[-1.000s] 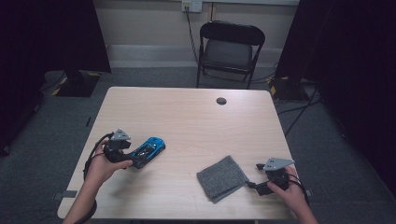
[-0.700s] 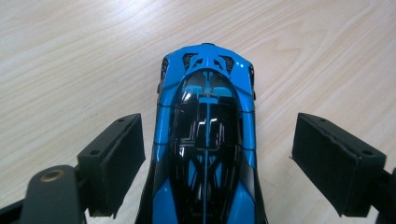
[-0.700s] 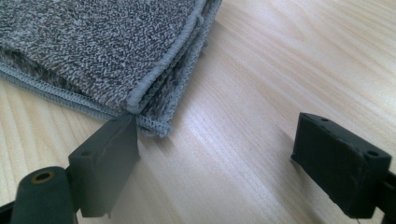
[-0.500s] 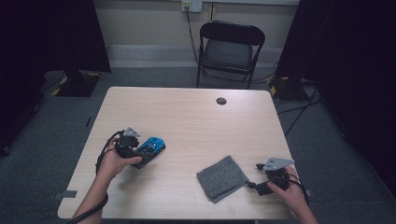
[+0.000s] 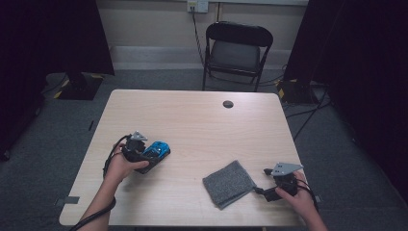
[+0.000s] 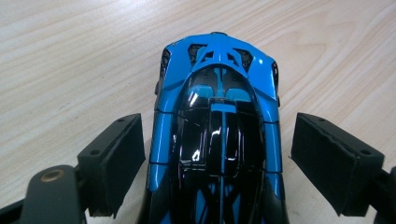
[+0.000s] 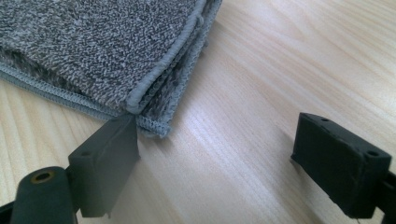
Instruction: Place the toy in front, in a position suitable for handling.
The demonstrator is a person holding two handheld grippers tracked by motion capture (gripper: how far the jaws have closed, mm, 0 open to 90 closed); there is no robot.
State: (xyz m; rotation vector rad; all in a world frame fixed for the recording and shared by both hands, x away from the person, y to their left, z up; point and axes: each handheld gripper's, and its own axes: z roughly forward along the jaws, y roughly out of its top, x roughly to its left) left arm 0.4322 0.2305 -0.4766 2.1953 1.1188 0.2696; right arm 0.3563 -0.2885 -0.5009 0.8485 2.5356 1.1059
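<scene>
A blue and black toy car [image 5: 157,150] [image 6: 217,135] sits on the wooden table [image 5: 192,125] at the left. My left gripper [image 5: 150,158] [image 6: 219,163] is open and straddles the car, one pad on each side with a small gap to the bodywork. A folded grey cloth [image 5: 228,183] [image 7: 93,51] lies at the front right. My right gripper [image 5: 262,191] [image 7: 217,158] is open just right of the cloth, low over the table. Its left pad [image 7: 109,154] meets the cloth's near corner, and only bare wood lies between the pads.
A small dark round cap [image 5: 228,104] is set in the table near its far edge. Behind the table stands a black folding chair [image 5: 235,53], with cables on the floor at the right. The table's front edge runs close below both hands.
My left gripper has moved right and down onto the toy car, so its pads now flank the car. The right gripper and the cloth have stayed put.
</scene>
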